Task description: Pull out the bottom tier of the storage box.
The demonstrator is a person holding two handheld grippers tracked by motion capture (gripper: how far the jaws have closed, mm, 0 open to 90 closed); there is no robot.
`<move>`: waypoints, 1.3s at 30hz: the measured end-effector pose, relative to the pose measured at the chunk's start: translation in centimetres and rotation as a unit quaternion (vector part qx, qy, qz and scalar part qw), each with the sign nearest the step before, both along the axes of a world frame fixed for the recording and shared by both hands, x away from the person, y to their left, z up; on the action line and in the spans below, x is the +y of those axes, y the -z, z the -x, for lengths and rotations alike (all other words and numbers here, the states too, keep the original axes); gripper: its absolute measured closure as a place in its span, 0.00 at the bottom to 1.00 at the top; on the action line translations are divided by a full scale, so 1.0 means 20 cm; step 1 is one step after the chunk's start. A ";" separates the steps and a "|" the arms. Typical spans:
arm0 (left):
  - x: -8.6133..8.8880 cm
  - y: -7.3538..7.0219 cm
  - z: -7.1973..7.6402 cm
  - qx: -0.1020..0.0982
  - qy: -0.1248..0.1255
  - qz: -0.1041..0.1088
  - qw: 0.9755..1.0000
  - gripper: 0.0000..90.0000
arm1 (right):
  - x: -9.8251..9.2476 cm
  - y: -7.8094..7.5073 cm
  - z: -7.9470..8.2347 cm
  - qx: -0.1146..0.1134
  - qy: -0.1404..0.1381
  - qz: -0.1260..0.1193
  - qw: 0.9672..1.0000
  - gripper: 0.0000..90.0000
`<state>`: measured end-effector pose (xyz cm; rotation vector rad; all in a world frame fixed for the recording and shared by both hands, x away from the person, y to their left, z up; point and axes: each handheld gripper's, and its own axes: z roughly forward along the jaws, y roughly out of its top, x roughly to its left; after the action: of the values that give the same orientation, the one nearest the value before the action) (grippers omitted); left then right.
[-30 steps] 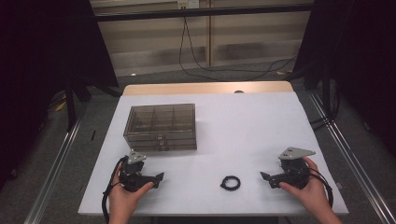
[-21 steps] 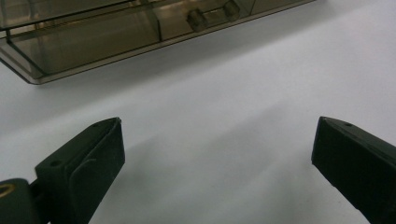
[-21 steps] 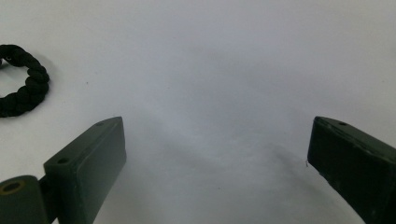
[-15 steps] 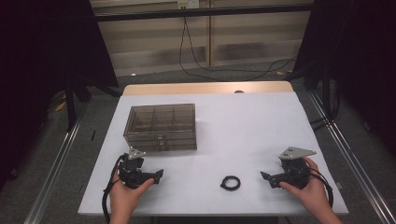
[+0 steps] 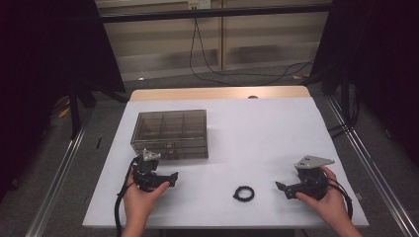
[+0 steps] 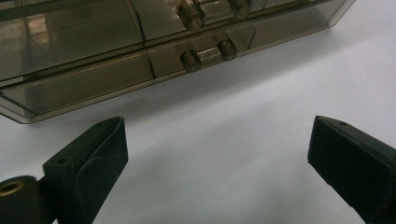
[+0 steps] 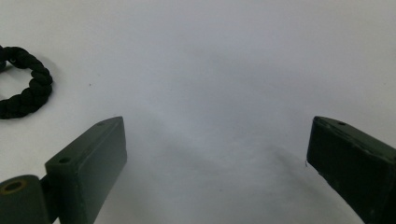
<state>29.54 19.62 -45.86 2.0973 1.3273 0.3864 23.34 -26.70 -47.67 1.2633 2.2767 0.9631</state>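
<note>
On the white table (image 5: 257,138), near its front edge, both grippers rest low, each held in a hand. The left gripper (image 5: 170,178) sits at about 7 o'clock from the table's middle, its jaws pointing toward 3 o'clock in the high view. In the left gripper view its jaws stand wide apart with nothing between them, only bare white surface.

Just beyond it, at 12 o'clock from the left gripper, stands the box (image 5: 170,133), a smoky clear case with small compartments on top and drawers in its front face. The left gripper view shows that front close up: a drawer (image 6: 201,56) with two round knobs, and another drawer above it. The jaws are near the box but apart from it.

The right gripper (image 5: 282,188) lies at about 5 o'clock from the table's middle, pointing toward 9 o'clock. Its jaws are also wide open and hold nothing.

Between the two grippers, nearer the right one, lies the band (image 5: 243,193), a black braided ring flat on the table. In the right gripper view the band (image 7: 23,84) sits at 10 o'clock from the jaws, clear of them.
</note>
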 end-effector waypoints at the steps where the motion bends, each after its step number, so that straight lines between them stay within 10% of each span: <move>1: 0.00 0.00 -0.01 0.000 -0.002 0.001 1.000 0.06 | 0.00 0.00 0.00 -0.001 0.000 0.002 1.000 0.05; 39: -0.09 0.03 -0.13 0.019 -0.027 -0.001 0.999 0.42 | 0.00 -0.01 0.00 -0.001 -0.001 -0.005 1.000 0.06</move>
<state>32.12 17.87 -46.54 2.0841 1.4085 0.3716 23.38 -26.74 -47.54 1.2637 2.2738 0.9783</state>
